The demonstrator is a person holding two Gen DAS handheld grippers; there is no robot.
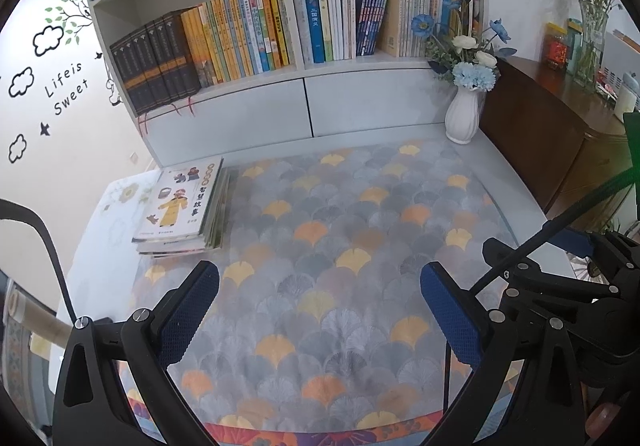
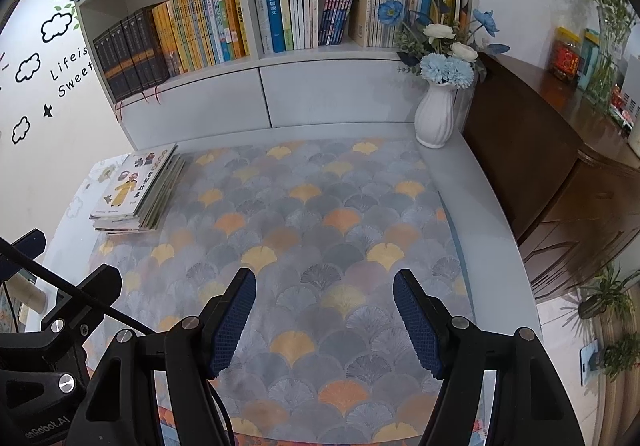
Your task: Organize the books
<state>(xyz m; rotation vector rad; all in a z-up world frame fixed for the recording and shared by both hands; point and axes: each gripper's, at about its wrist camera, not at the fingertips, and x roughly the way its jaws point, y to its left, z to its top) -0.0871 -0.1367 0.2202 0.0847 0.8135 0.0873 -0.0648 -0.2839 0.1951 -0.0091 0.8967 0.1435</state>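
A flat stack of thin picture books (image 1: 182,205) (image 2: 136,189) lies at the far left of the table, its top cover showing a figure in a yellow robe. Behind it a white bookshelf (image 1: 240,85) (image 2: 208,77) holds upright rows of books. My left gripper (image 1: 320,274) hovers open over the patterned cloth, nothing between its blue pads, the stack ahead and to its left. My right gripper (image 2: 325,278) is likewise open and empty above the cloth, with the stack well off to its left. Each gripper's body shows at the edge of the other's view.
A fan-patterned cloth (image 1: 340,246) (image 2: 320,226) covers the white table. A white vase of blue and white flowers (image 1: 462,117) (image 2: 436,117) stands at the back right corner. A dark wooden sideboard (image 1: 560,133) (image 2: 560,165) with jars runs along the right.
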